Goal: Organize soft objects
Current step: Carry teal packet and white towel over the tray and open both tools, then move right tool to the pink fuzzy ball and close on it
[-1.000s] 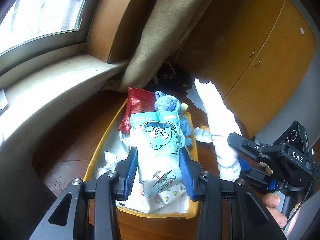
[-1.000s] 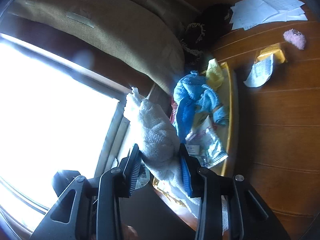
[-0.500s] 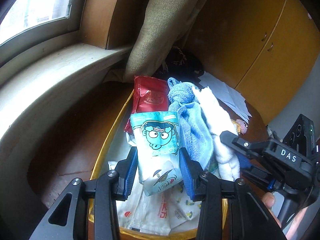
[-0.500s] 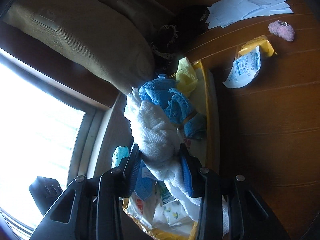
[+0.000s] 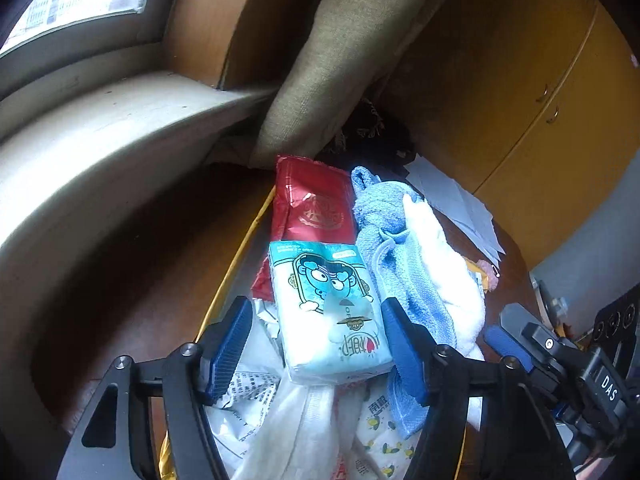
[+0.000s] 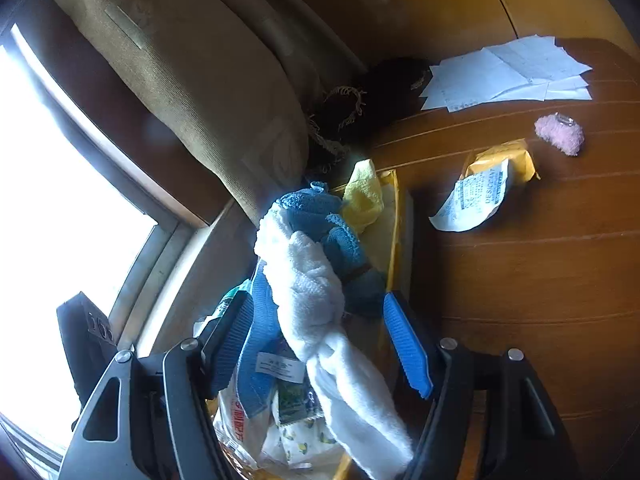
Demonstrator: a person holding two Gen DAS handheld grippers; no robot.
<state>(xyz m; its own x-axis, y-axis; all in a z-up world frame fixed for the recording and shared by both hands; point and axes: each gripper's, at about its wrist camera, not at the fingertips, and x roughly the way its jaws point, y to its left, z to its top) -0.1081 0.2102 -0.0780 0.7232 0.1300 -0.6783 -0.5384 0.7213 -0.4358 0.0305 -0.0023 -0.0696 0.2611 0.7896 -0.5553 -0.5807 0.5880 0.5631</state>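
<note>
Because the job is to gather soft things into one place, the yellow-rimmed tray [image 5: 224, 292] on the brown desk [image 6: 520, 280] serves as the collecting spot, and it is already heaped. Behind it a tan cushion [image 5: 332, 60] leans against the window ledge, out of the way. A white towel [image 6: 316, 300] lies draped along the pile beside a blue cloth [image 5: 384, 216], both long enough to spill toward the tray's edge. A red packet [image 5: 316, 204] sits at the far end, and a teal tissue pack [image 5: 332, 312] rests on top of white wrappers just in front of it.

Both tools look to be letting go. The left gripper [image 5: 316, 344] has just been opening: its blue pads stand clear on either side of the tissue pack, which lies free on the heap. The right gripper [image 6: 320, 344] has likewise just been opening, its pads spread apart from the towel running between them.

Loose papers [image 6: 508, 76], a desiccant sachet [image 6: 476, 200] and a small pink puff [image 6: 560, 134] remain outside on the desk; the puff seems the likeliest soft item still to collect.
</note>
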